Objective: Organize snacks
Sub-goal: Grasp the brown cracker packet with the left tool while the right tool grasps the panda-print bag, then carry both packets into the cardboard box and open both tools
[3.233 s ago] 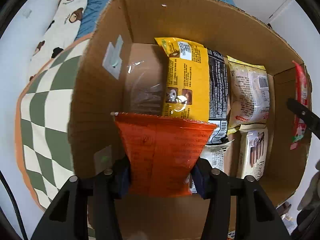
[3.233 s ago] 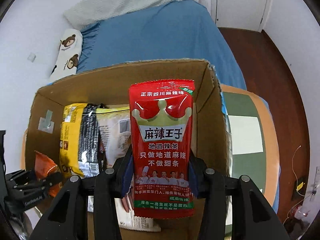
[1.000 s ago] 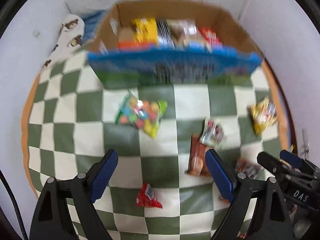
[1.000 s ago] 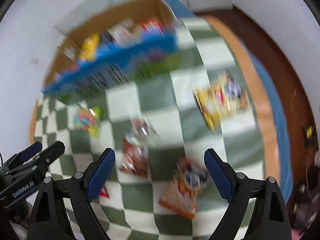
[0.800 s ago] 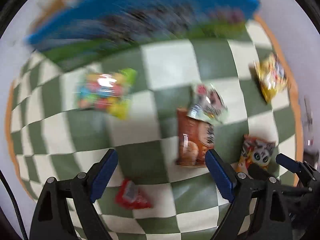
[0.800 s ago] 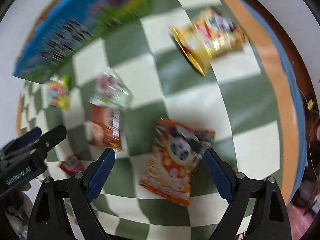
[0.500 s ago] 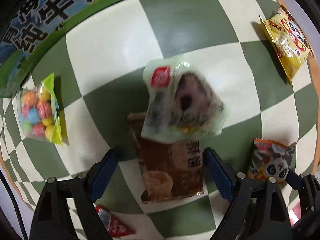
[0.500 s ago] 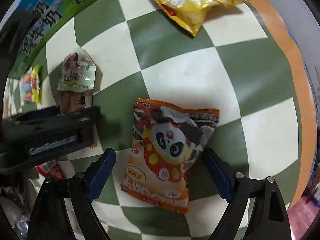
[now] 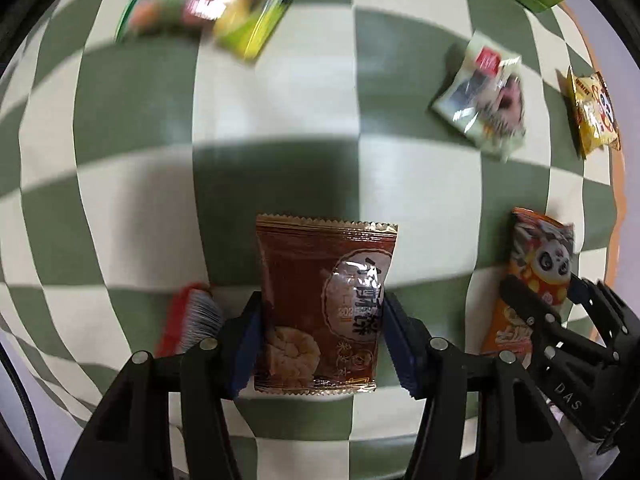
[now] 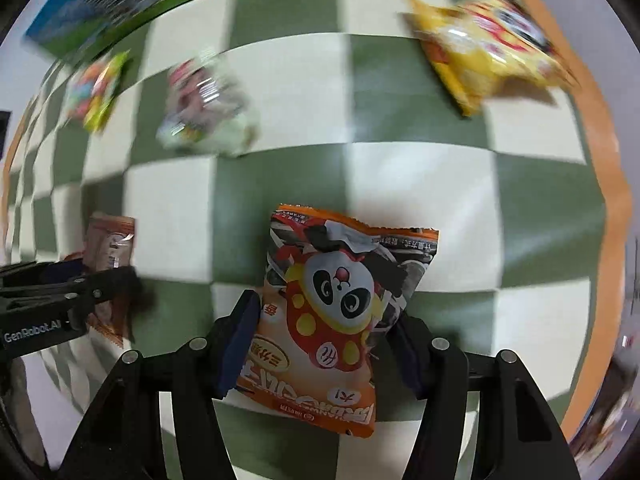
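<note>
Both tools closed, left tool [image 9: 320, 336] gripping brown packet [image 9: 320, 304], right tool [image 10: 324, 344] apparently panda bag [image 10: 336, 304]

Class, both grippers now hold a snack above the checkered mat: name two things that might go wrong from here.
1. The left gripper pinches the brown packet near its lower end, so it may slip out.
2. The right gripper squeezes the puffy panda bag, which may crush the contents.

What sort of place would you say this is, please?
Probably a room at home, with work done on a soft surface: a green-and-white checkered mat with an orange border holds scattered snacks, such as the panda packet and the yellow bag.
</note>
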`<state>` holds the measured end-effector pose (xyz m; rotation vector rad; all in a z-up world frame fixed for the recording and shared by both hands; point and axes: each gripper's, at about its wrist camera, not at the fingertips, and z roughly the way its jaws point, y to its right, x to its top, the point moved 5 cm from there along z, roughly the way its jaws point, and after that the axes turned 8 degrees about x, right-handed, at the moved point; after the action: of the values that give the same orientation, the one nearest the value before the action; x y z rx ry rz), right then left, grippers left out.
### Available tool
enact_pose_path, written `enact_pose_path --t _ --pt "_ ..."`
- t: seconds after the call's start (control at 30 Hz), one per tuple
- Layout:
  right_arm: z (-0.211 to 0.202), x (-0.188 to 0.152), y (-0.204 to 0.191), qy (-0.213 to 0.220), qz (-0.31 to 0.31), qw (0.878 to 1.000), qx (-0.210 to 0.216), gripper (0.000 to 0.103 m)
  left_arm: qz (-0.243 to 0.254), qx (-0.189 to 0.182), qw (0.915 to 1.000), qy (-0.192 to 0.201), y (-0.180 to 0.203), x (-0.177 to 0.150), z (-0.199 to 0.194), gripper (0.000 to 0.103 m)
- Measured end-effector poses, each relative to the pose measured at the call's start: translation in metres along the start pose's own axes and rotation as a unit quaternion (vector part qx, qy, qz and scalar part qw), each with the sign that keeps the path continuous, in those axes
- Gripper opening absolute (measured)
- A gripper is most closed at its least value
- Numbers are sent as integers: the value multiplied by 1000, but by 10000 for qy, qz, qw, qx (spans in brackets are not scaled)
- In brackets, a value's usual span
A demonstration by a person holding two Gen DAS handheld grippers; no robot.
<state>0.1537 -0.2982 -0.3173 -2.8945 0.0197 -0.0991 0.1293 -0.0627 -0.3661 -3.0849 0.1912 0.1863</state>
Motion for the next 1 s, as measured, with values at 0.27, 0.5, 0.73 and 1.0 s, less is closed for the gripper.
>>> enact_pose_path --t 0.27,0.5,0.73,1.0 --pt "3 2 -9 -215 336 9989 246 76 -42 36 10000 -79 4 6 23 59" --pt "16 -9 -13 -47 -195 9977 -650 64 -34 131 9998 156 15 0 8 54" --pt "-9 -10 -17 241 20 9995 -185 54 160 -79 9984 541 28 -3 -44 54" --pt "-89 37 -25 932 215 9934 638 54 132 -709 9897 1240 19 36 -146 54"
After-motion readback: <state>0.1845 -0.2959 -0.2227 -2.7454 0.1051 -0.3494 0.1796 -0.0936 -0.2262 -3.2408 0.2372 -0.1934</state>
